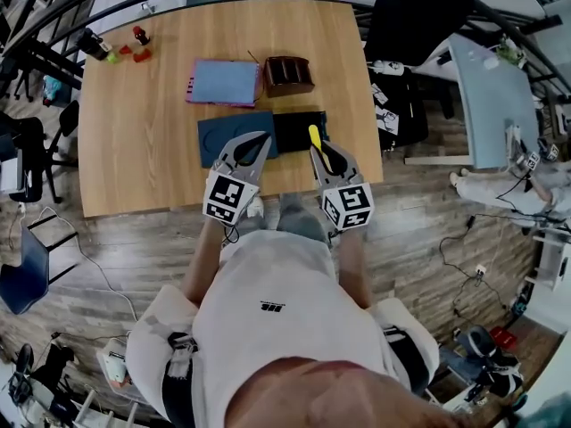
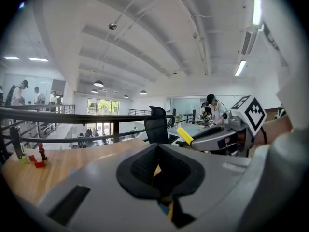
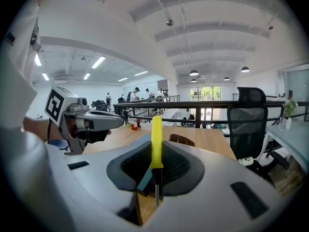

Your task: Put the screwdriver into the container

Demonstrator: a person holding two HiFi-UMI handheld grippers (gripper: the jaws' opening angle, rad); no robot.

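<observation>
Jaws of the right gripper [image 3: 155, 153] are clamped on one screwdriver [image 3: 156, 134]: its smooth yellow handle stands upright between the ribbed dark pads, and its thin metal shaft runs back toward the gripper body. Jaws of the left gripper [image 2: 157, 166] stand together with nothing between them. Both grippers hang side by side, close but apart, over the near edge of one rectangular wooden table [image 1: 134, 150]. One container [image 1: 288, 74], a brown open-topped box with inner dividers, sits toward the far side of the table, well apart from the screwdriver. Three flat items lie between: one light blue pad [image 1: 223, 82] just beside the container's left side, one dark blue mat [image 1: 234, 132], and one black sheet [image 1: 294, 127] directly below the right gripper's tips. Four small pieces, three red [image 1: 141, 36] and one green [image 1: 112, 58], cluster at the far left corner. Bare wood is open along the left half and the right strip. A dark railing [image 1: 53, 25] borders the far and left edges; one black office chair [image 1: 410, 16] stands off the far right corner.
</observation>
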